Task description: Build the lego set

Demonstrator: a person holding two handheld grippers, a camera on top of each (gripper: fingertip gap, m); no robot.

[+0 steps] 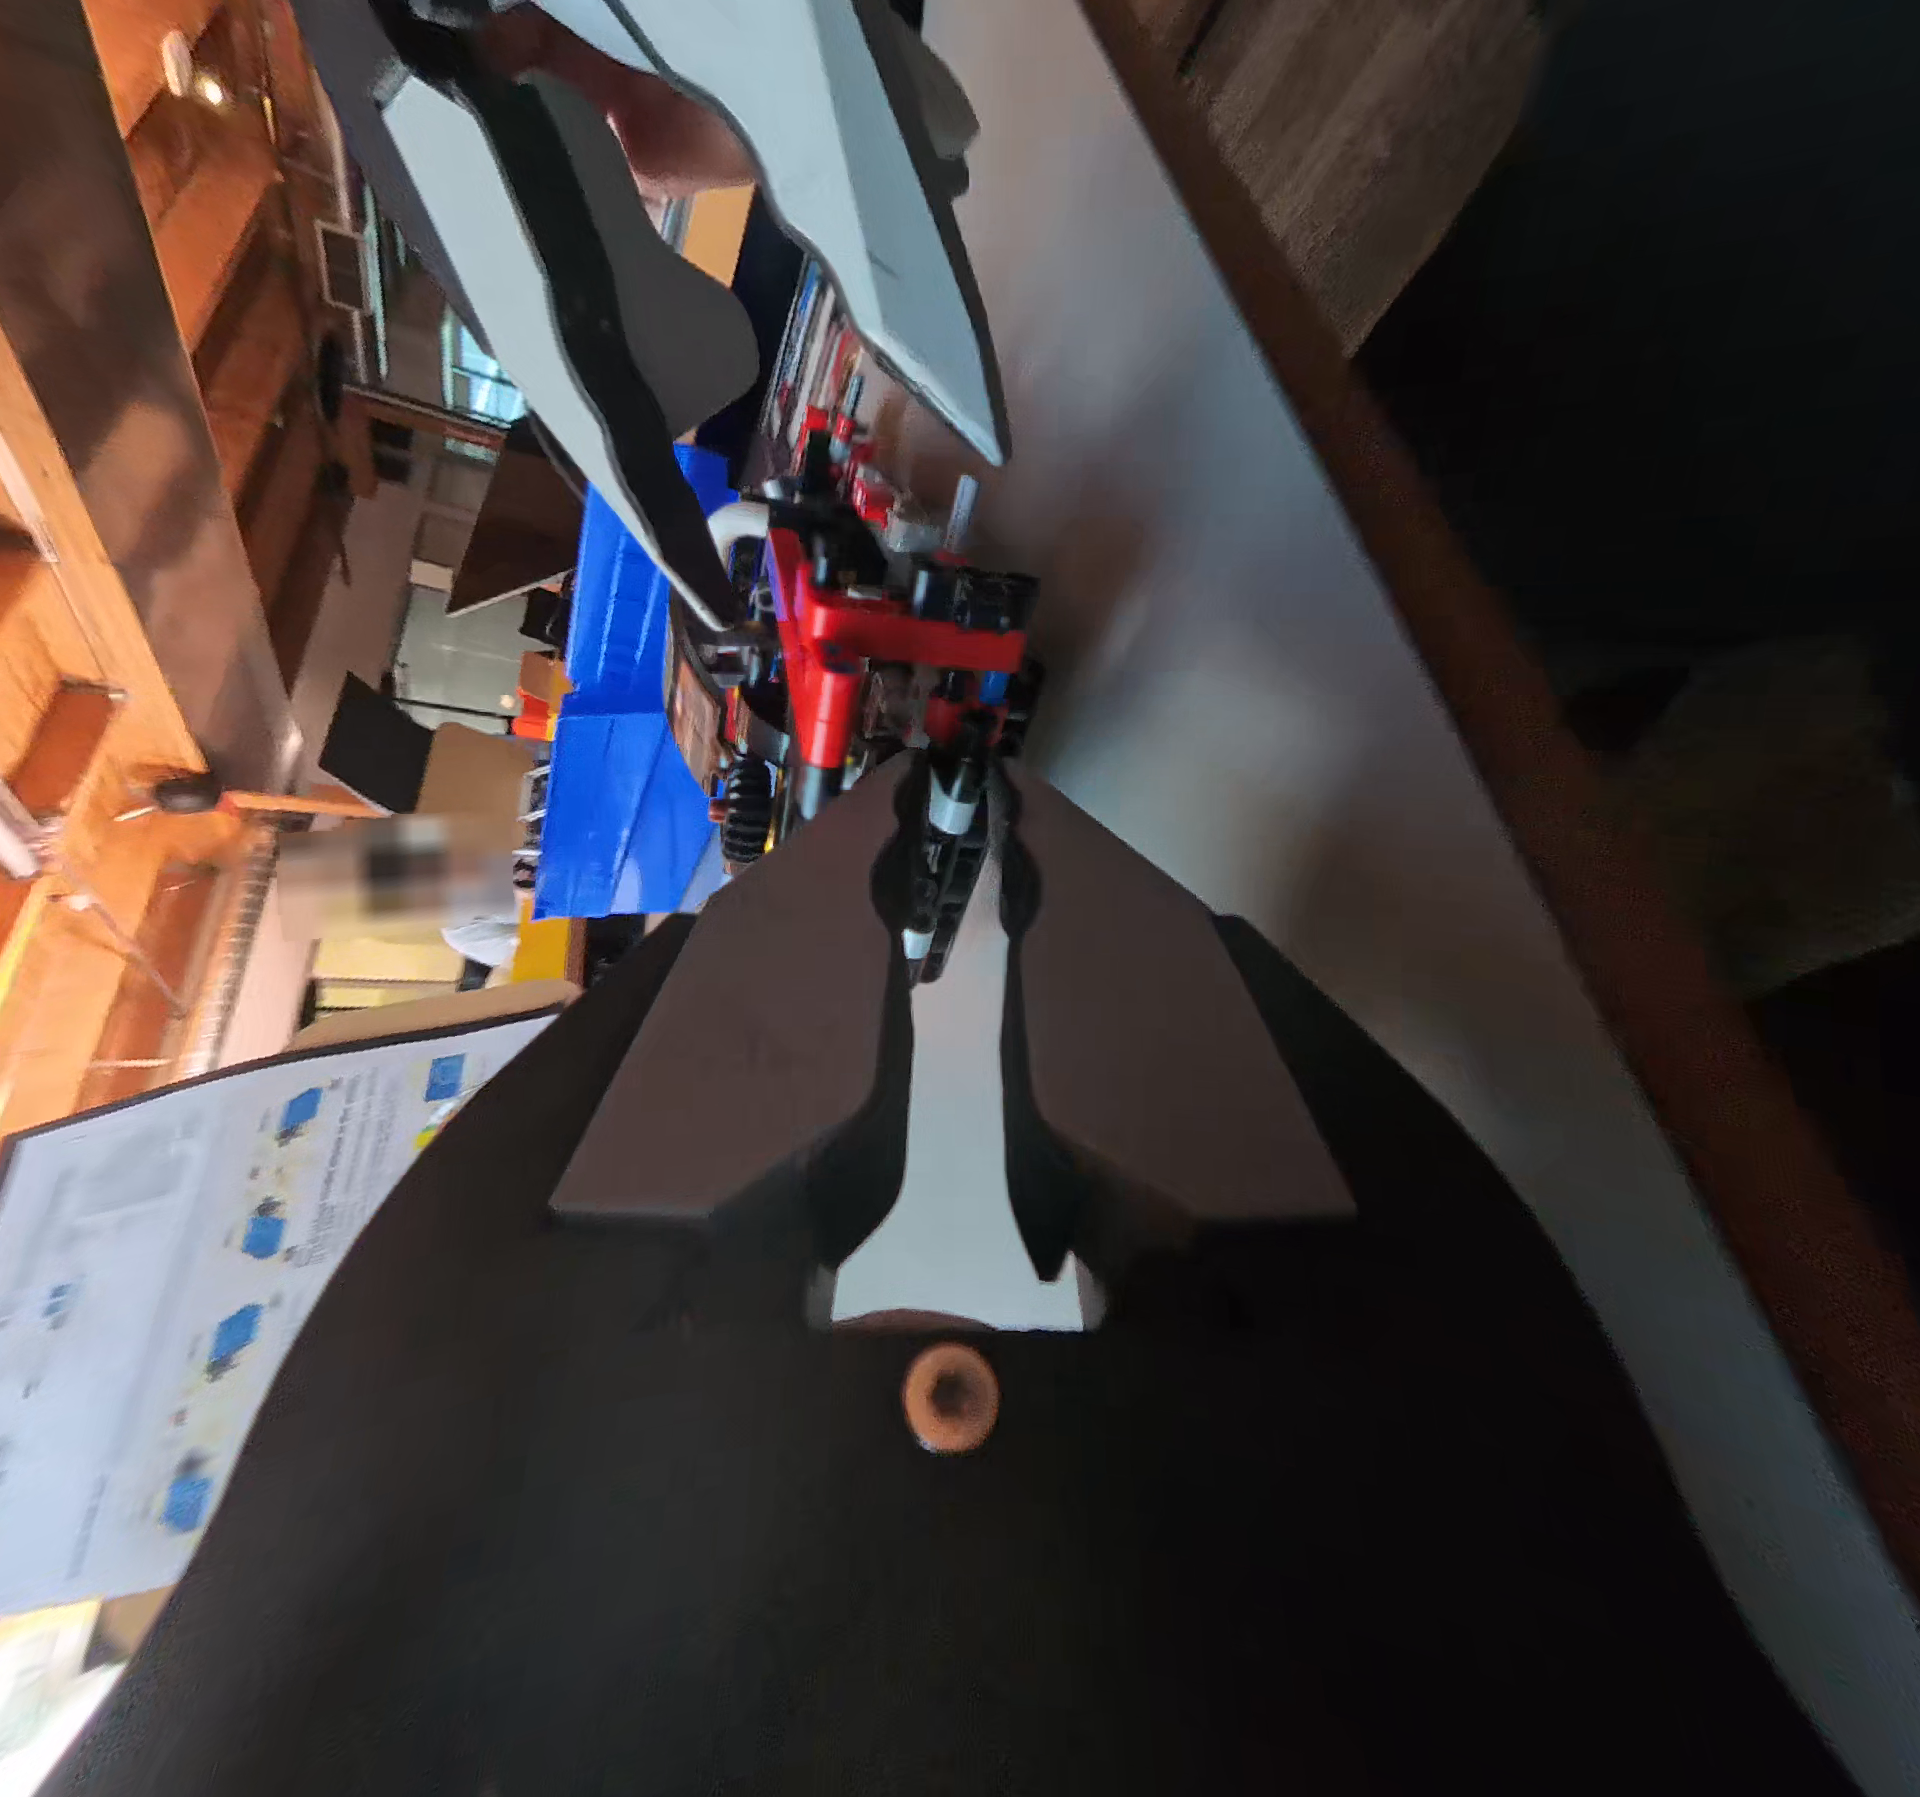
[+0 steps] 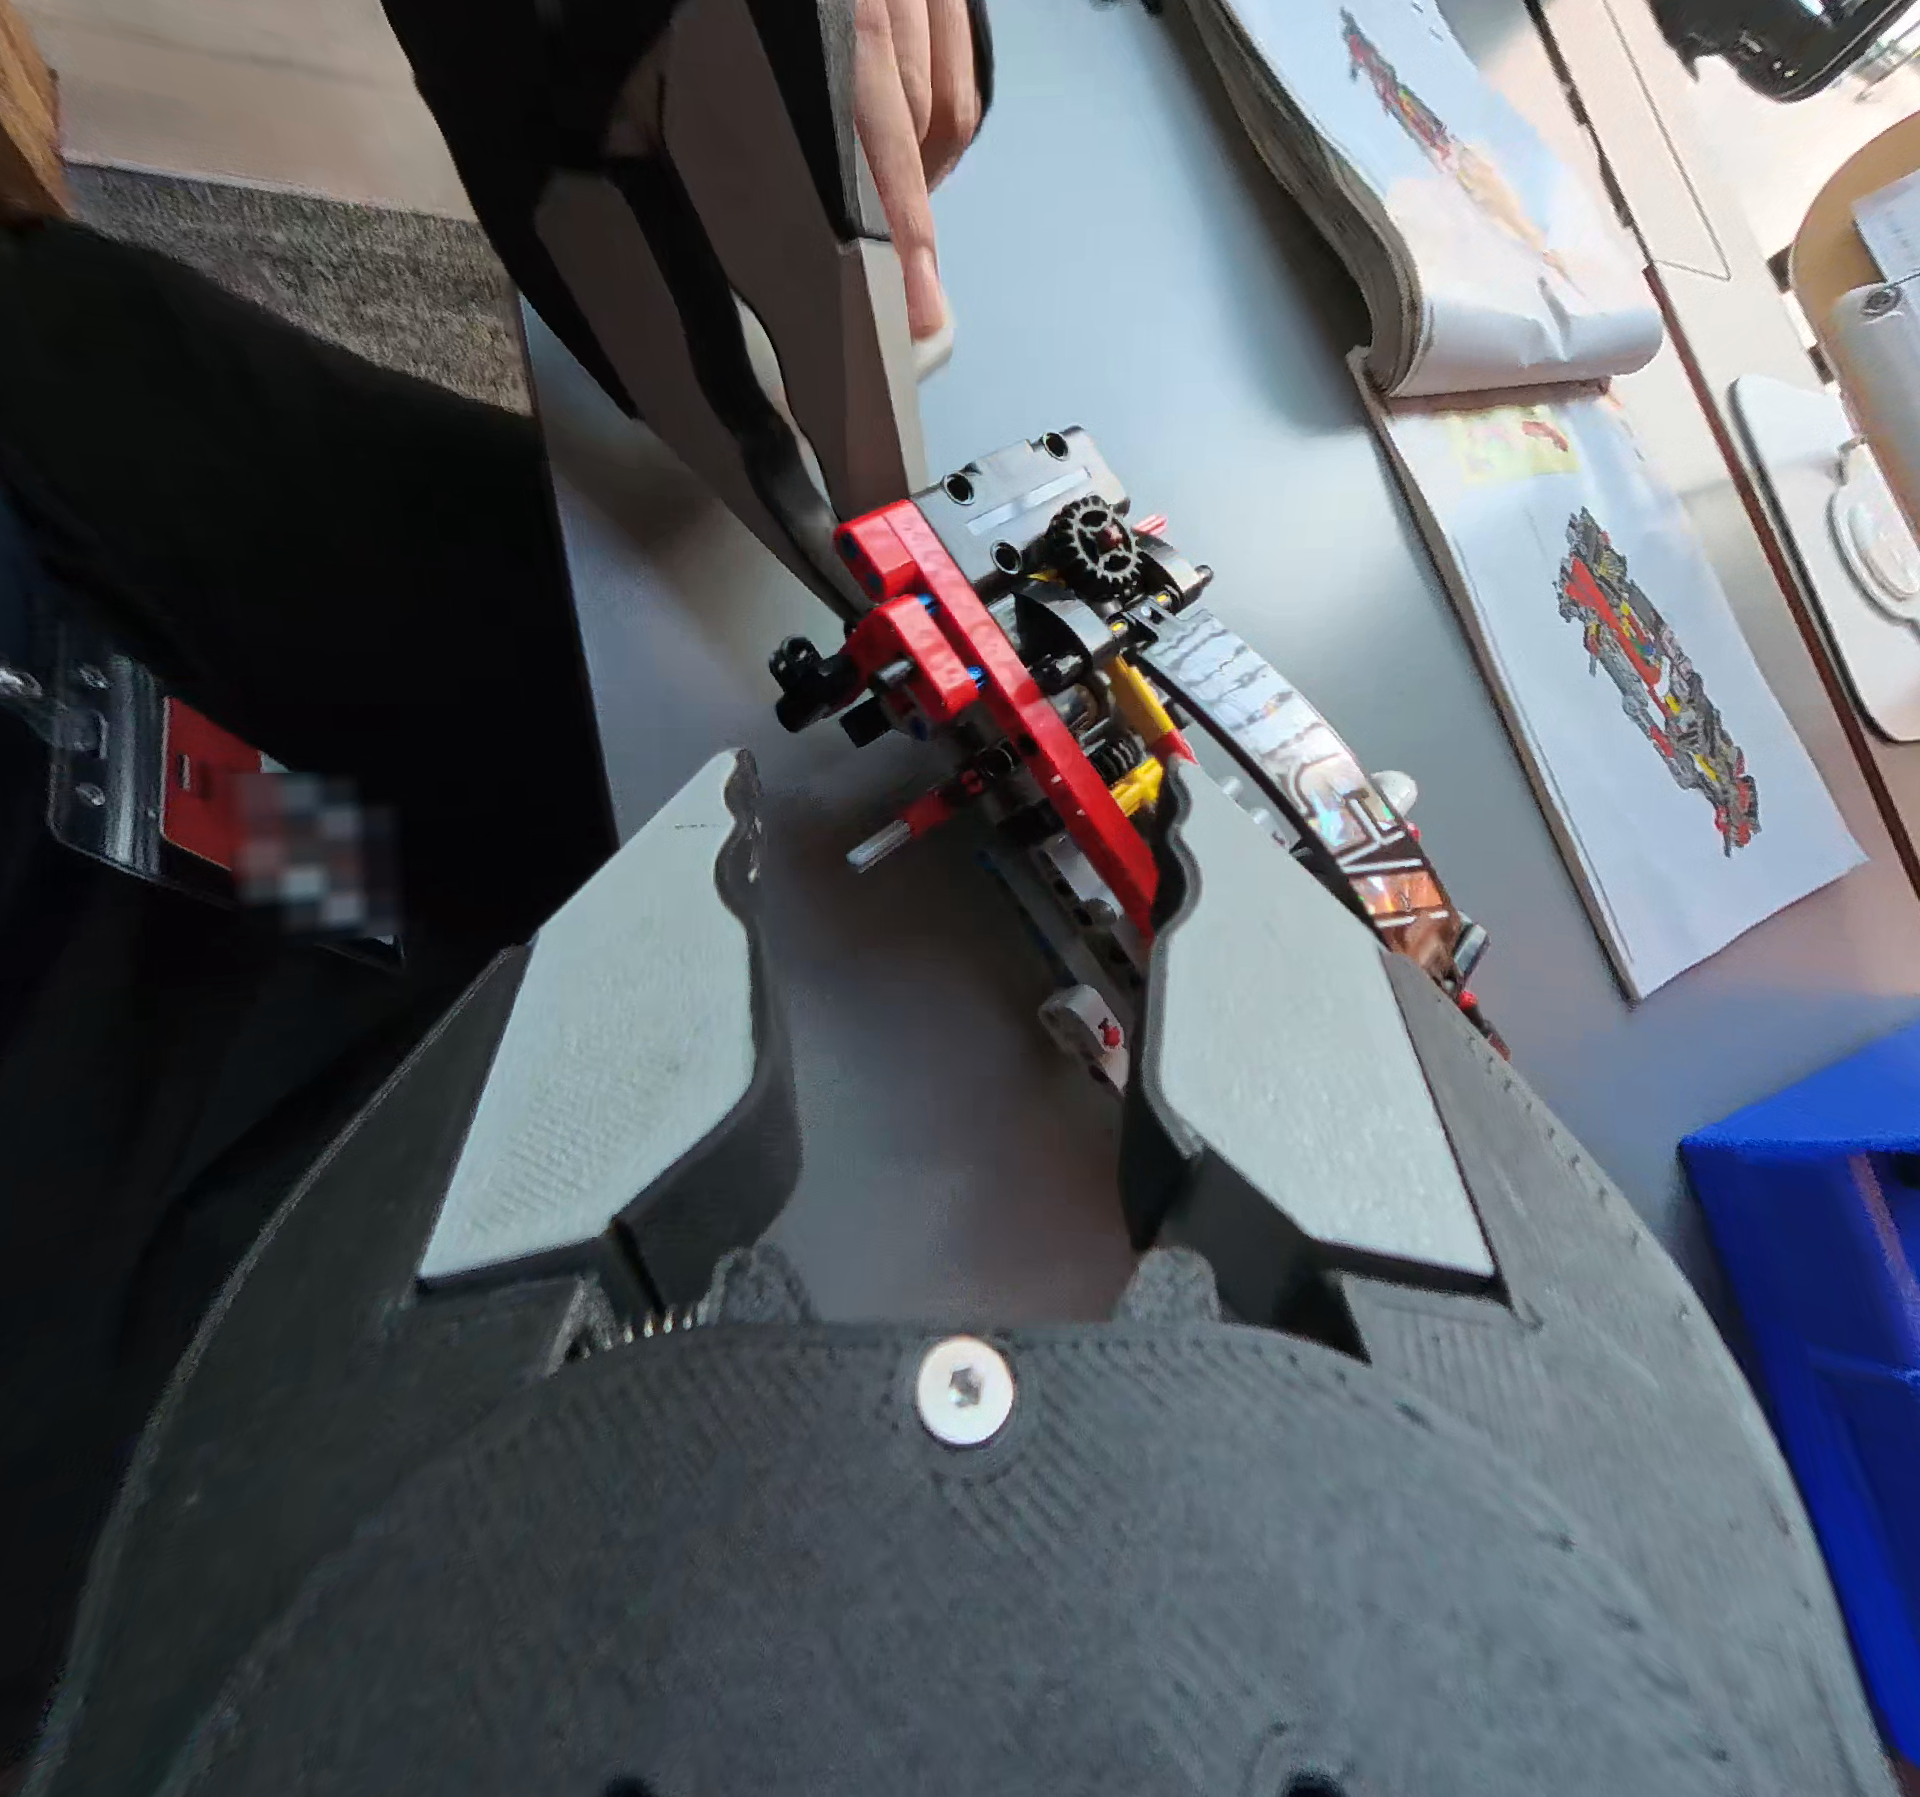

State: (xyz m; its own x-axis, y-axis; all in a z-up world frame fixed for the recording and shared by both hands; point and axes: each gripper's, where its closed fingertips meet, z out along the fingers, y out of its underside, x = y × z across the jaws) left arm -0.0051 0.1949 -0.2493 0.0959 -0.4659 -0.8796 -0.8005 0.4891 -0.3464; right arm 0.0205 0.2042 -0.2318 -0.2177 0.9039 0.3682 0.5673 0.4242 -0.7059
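- Between the fingers of the left hand-held gripper [image 1: 954,791], a black studless beam with a white pin, sticking out of a red, black and grey toy-brick model [image 1: 894,625], is seen clamped; the jaws stand narrow, pressed on that beam.
- At the right hand-held gripper [image 2: 961,791], the jaws are seen wide apart; the model's long red beam [image 2: 1039,708] lies just beside the right-hand finger [image 2: 1278,1020], whether touching cannot be told, while the other finger [image 2: 644,968] stands well clear of the model.
- On the grey tabletop [image 2: 1143,293], the model is seen resting, with a black gear [image 2: 1096,534] at its far end and a curved dark panel with a shiny sticker [image 2: 1299,750] along its side.
- Beyond the model, an open instruction booklet with coloured drawings [image 2: 1621,708] is laid on the tabletop.
- At the lower right of the right wrist view, a blue plastic bin [image 2: 1818,1280] is seen on the tabletop.
- A person's hand [image 2: 914,106] is seen on the left hand-held gripper's handle.
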